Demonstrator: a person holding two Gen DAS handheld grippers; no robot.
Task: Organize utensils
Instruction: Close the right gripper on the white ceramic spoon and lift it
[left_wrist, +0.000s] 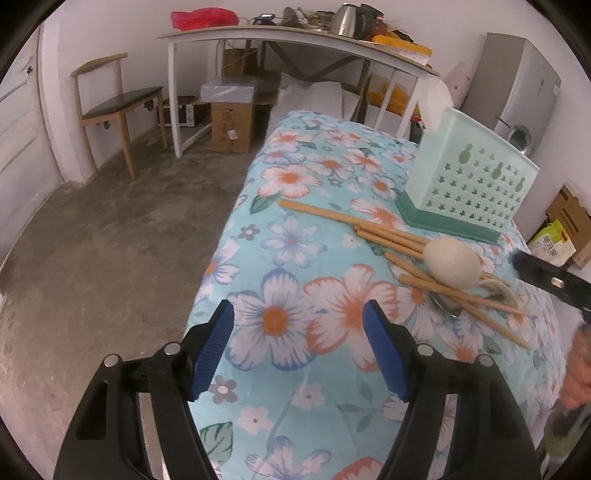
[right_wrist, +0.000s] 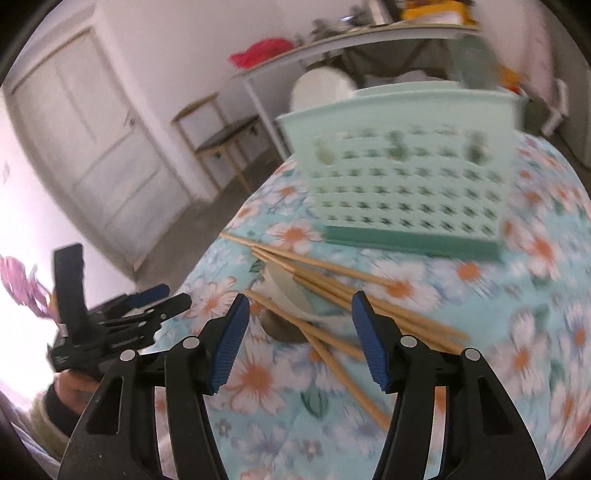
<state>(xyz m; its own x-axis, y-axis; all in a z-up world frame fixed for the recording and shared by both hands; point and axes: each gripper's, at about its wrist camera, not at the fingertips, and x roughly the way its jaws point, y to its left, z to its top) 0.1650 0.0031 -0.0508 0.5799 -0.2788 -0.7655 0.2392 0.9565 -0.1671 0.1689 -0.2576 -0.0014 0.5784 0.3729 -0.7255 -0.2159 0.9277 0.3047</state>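
In front of the holder (left_wrist: 469, 184): chopsticks (left_wrist: 388, 230), loosely piled.
Left gripper (left_wrist: 299, 347): spread wide, empty, above cloth.
Right gripper (right_wrist: 299, 332): spread wide, empty, over chopsticks.

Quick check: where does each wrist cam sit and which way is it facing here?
Left wrist: on the left gripper, open over the floral table; right gripper's finger at right.
Right wrist: on the right gripper, open, aimed at the chopsticks; left gripper and hand at left.
Shared: chopsticks, white ladle, green holder.
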